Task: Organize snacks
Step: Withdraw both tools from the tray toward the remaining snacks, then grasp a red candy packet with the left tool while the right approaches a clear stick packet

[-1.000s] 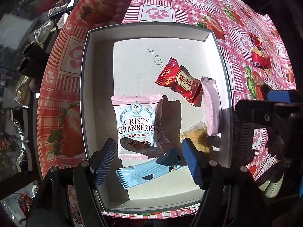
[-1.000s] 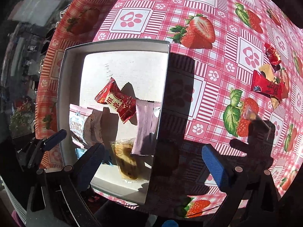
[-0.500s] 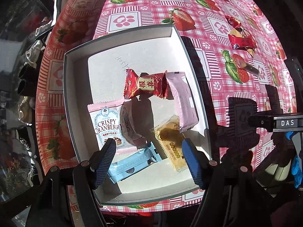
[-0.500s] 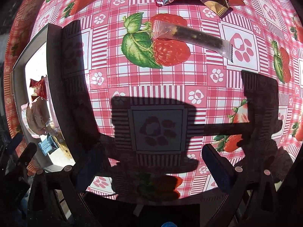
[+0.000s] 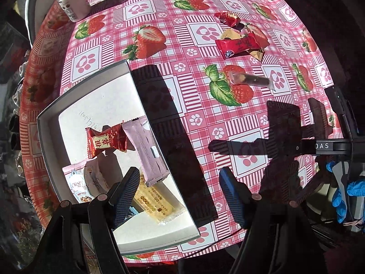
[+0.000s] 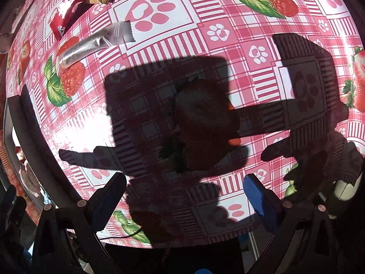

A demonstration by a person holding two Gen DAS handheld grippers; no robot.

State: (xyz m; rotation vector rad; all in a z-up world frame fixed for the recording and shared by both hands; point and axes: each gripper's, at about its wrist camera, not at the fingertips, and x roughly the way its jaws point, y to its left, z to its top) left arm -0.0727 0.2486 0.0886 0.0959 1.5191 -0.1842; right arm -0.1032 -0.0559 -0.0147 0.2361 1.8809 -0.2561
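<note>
A white box (image 5: 95, 89) on the strawberry tablecloth holds several snack packs: a red one (image 5: 106, 140), a mauve one (image 5: 148, 150), a yellow one (image 5: 155, 202) and a Crispy Cranberry pack (image 5: 77, 186). Loose on the cloth lie a clear-wrapped dark bar (image 5: 251, 81) (image 6: 91, 44), a red pack (image 5: 238, 45) (image 6: 68, 4), a gold pack (image 5: 256, 53) and a small red pack (image 5: 227, 18). My left gripper (image 5: 180, 194) is open and empty over the box's right rim. My right gripper (image 6: 184, 196) is open and empty above bare cloth, right of the box (image 6: 9, 123).
A white bottle (image 5: 73, 0) stands at the table's far left corner. The other gripper's body and a blue-gloved hand (image 5: 346, 189) show at the right of the left wrist view. Dark gripper shadows fall across the cloth.
Both grippers have swung right, away from the box. The left view now takes in the loose snacks; the right view has left the box almost wholly. Both stay open and empty.
</note>
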